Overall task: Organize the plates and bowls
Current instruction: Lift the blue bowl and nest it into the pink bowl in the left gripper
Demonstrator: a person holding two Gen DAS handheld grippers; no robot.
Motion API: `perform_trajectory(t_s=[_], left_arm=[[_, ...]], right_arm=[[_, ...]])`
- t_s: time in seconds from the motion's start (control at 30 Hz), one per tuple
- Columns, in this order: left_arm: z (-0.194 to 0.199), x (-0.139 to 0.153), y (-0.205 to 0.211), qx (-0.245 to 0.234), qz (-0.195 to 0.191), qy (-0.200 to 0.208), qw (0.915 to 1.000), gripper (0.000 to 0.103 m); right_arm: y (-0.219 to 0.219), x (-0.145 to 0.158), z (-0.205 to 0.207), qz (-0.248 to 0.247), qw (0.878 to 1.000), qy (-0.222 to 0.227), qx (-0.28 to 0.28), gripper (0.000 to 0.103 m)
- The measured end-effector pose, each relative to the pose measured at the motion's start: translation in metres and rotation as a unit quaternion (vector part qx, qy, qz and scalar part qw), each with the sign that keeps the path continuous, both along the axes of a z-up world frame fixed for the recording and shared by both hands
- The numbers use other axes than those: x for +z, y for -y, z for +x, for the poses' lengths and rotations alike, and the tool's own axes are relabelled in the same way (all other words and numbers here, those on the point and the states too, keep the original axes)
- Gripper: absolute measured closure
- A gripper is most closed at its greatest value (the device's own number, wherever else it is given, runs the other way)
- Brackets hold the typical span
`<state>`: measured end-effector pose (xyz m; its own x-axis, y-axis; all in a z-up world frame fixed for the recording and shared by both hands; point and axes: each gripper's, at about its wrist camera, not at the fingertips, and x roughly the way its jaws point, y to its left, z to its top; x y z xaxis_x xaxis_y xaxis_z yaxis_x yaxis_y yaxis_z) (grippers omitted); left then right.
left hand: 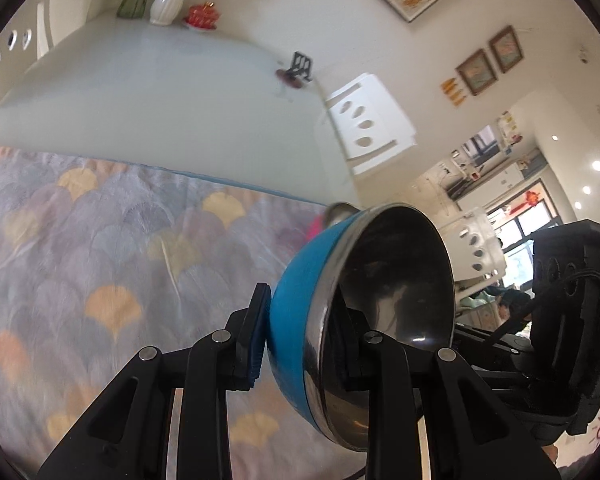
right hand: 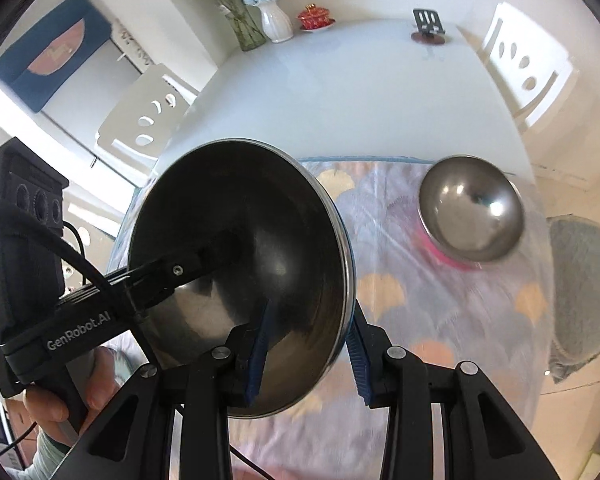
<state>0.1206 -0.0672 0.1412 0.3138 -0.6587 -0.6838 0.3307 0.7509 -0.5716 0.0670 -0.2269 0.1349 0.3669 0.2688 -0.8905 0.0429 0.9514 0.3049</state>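
Bright daylight, blurred, perhaps motion.

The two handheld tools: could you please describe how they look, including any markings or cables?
Both are black linkage tools with silver pivot pins and ribbed blue pads. The left tool has a boxy black body with three round holes, white "GenRobot.AI" lettering and black cables. The right tool shows the same black arms. A pale sleeve covers the wrist.

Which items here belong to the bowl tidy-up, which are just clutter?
Job: blue bowl, held by both grippers, left and right; pink bowl on the cloth.
Clutter: vases, red dish, black stand, chairs.
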Motion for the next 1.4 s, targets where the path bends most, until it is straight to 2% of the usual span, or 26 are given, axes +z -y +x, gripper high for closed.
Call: perform_trajectory(t_s=[0.17,0.3,0.53,0.7,0.8,1.0,1.17,1.4], left_arm=[[-0.047,0.02,-0.013,-0.002,-0.005,0.007,1.0,0.08],[-0.09,0.023,-0.024,0.0,0.007,-0.005,1.0,0.078],[-0.155,-0.001,-0.046,0.002,0.017,-0.068,0.9975,0.078],[-0.184,-0.024,-0.037,0.008,0.076,-0.096,0.9924,0.078],[-0.195,-0.033,-0.034,0.005,0.09,-0.102,0.9907,0.078],[-0.199,-0.049,-0.035,0.003,0.099,-0.119,0.9879,0.078],[-0.2,-0.064,-0.03,-0.003,0.122,-0.139,0.9828,0.078],[-0.2,-0.072,-0.023,-0.016,0.143,-0.136,0.9802,0.078]], right_arm=[[-0.016,0.025,-0.047,-0.018,1.0,0.006,-0.014,0.067],[-0.03,0.032,-0.089,-0.01,0.999,-0.016,-0.029,0.067],[-0.037,0.006,-0.157,0.061,0.995,-0.069,-0.043,0.067],[-0.049,-0.021,-0.189,0.064,0.991,-0.11,-0.047,0.066],[-0.052,-0.035,-0.2,0.058,0.988,-0.129,-0.054,0.066],[-0.047,-0.054,-0.206,0.078,0.985,-0.144,-0.061,0.066],[-0.049,-0.065,-0.207,0.064,0.985,-0.147,-0.055,0.066],[-0.046,-0.073,-0.21,0.05,0.986,-0.15,-0.054,0.066]])
